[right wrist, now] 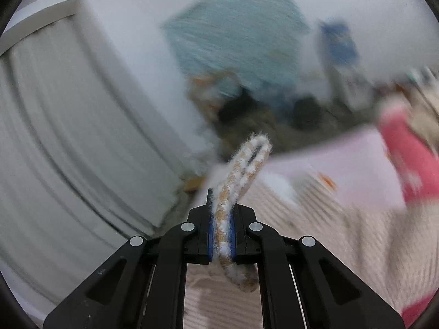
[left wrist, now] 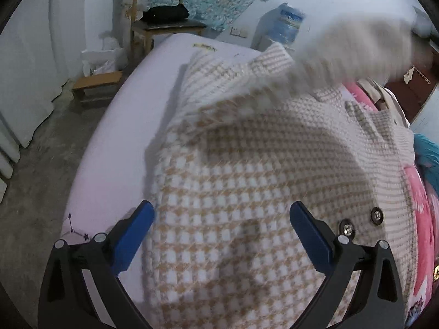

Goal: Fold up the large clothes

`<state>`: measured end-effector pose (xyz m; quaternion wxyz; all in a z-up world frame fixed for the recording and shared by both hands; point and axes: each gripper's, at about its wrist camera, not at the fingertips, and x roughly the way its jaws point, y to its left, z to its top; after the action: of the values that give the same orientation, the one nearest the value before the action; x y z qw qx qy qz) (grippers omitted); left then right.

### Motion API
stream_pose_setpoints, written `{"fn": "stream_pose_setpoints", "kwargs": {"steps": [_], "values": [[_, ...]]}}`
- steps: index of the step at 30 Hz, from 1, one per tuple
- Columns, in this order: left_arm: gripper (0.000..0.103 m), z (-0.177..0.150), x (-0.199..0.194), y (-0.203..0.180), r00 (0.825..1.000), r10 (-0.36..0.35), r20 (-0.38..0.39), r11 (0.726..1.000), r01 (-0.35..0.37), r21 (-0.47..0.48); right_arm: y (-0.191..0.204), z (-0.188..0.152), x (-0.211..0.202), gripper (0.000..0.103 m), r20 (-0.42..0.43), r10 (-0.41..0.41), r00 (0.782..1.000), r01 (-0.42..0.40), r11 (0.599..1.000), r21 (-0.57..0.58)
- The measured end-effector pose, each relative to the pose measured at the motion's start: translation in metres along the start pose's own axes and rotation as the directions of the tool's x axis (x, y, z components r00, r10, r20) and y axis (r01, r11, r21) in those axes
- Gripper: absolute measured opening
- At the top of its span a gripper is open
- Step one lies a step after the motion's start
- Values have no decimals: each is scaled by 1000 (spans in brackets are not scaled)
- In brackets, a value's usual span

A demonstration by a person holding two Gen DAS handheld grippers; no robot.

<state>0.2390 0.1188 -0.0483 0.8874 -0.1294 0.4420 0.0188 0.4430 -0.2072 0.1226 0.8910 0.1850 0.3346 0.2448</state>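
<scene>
Coat (left wrist: 247, 164) edge clamped in right gripper (right wrist: 221, 219) jaws; left gripper (left wrist: 222, 213) jaws apart.

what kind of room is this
Likely a plain bedroom at home: a mattress bears the checked coat, beside a wooden chair, with a water jug by the wall.

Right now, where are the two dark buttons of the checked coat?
In the left wrist view the two dark buttons sit low on the right of the checked coat, just beyond the right finger of the open left gripper, near the pink blanket.
</scene>
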Motion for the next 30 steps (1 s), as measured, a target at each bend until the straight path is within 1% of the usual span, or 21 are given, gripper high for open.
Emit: {"fn": "stream_pose_setpoints", "kwargs": {"steps": [1,2,3,5,6,7,9,10,11,13,14,15,16,17,19,21,22,23,24,26,30], "values": [[98,-3,0,1,1000,8,-4,1000,-8,4,-28,-11,3,7,-39,-46,998,48,998,40],[98,-4,0,2,1000,12,-7,1000,-11,7,-61,-24,14,7,-105,-105,989,115,989,91],[98,-7,0,4,1000,7,-6,1000,-7,6,-92,-39,25,7,-177,-149,973,175,974,143],[98,-10,-1,4,1000,9,4,1000,-9,10,-126,-59,37,7,-263,-189,946,248,946,210],[98,-11,-1,4,1000,11,6,1000,-12,11,-134,-66,40,7,-282,-192,940,259,940,222],[98,-11,-2,5,1000,12,7,1000,-12,11,-133,-69,38,7,-280,-189,941,254,942,219],[98,-10,-1,4,1000,14,5,1000,-14,15,-123,-60,40,7,-236,-166,958,212,959,187],[98,-9,0,3,1000,16,5,1000,-16,16,-111,-58,36,7,-218,-161,963,200,964,172],[98,-9,-1,0,1000,18,5,1000,-18,17,-105,-53,35,7,-201,-167,965,199,968,150],[98,-11,-1,-4,1000,25,6,999,-25,23,-105,-53,36,10,-199,-202,959,229,966,123],[98,-12,-1,-5,1000,28,7,999,-28,27,-107,-63,31,19,-213,-237,948,264,958,110],[98,-12,-1,-4,1000,28,7,999,-28,28,-116,-67,37,25,-249,-283,926,315,944,100],[98,-13,-2,-4,1000,27,7,999,-27,27,-124,-75,41,35,-284,-328,901,367,925,96],[98,-13,-2,-4,1000,24,7,999,-25,26,-131,-83,38,35,-302,-352,886,397,912,101],[98,-12,-2,-3,1000,21,10,1000,-22,22,-138,-87,36,35,-293,-296,909,349,925,147],[98,-12,-1,-4,1000,28,13,999,-29,27,-133,-85,36,37,-277,-295,914,343,928,143],[98,-12,0,-3,999,32,13,999,-33,30,-131,-83,37,36,-274,-308,911,350,928,124],[98,-12,0,-4,999,35,15,999,-36,32,-128,-81,39,22,-273,-321,907,358,929,96],[98,-13,-1,-4,999,38,19,999,-38,34,-125,-80,43,11,-277,-330,902,360,931,65],[98,-13,-1,-3,999,32,29,999,-33,30,-116,-81,57,8,-281,-349,894,369,929,20],[98,-15,-5,2,998,6,57,1000,-6,11,-107,-81,67,7,-233,-372,898,373,927,-40]]}}
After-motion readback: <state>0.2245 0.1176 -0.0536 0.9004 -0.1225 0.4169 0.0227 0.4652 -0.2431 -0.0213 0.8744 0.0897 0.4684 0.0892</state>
